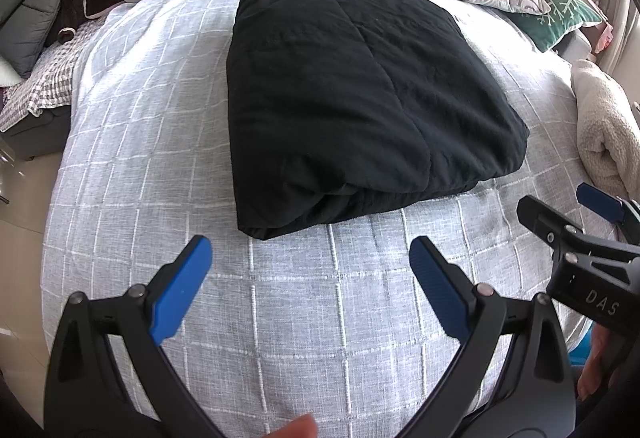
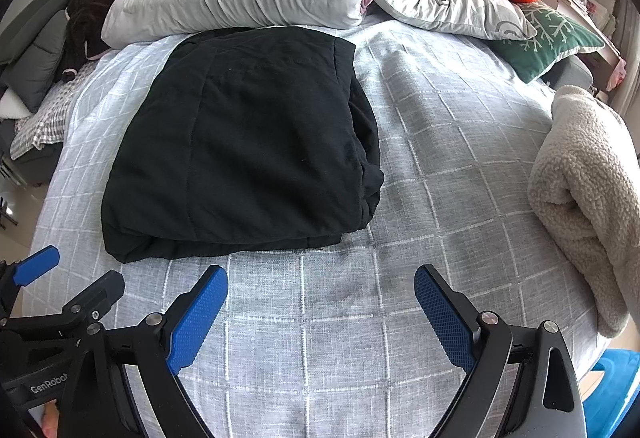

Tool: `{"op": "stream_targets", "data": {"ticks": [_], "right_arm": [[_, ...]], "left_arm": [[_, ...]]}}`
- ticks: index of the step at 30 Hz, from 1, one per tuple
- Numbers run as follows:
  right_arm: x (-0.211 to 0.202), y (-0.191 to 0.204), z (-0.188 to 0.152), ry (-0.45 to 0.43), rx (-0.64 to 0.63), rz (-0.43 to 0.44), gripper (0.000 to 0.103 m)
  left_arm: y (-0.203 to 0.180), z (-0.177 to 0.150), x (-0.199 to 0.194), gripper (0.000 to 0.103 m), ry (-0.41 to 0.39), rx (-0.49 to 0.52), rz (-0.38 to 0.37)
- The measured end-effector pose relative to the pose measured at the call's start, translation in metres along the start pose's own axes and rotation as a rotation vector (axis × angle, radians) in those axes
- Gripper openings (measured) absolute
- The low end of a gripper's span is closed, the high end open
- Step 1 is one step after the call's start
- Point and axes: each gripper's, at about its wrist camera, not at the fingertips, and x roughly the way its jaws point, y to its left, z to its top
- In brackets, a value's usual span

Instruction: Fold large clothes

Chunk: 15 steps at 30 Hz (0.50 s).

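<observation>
Both grippers hover side by side, empty, their blue-padded fingers spread wide. The left gripper [image 1: 310, 290] points forward with its fingers [image 1: 182, 290] well apart — the right gripper [image 2: 320, 318] sits just beside it, equally splayed, one finger [image 2: 442, 318] angled outward. Neither touches anything.
</observation>
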Motion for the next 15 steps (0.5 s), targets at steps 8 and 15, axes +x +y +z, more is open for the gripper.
{"op": "stream_targets", "data": {"ticks": [8,15], "right_arm": [[0.0,0.0002,0.0002,0.0,0.001,0.0,0.096],[-0.0002,-0.0004,-0.0004,0.0,-0.001,0.0,0.096]], "left_arm": [[-0.0001,-0.0001,0.0001,0.099,0.0,0.0,0.0],[0.0006,0.0,-0.0005,0.099,-0.005,0.004,-0.005]]}}
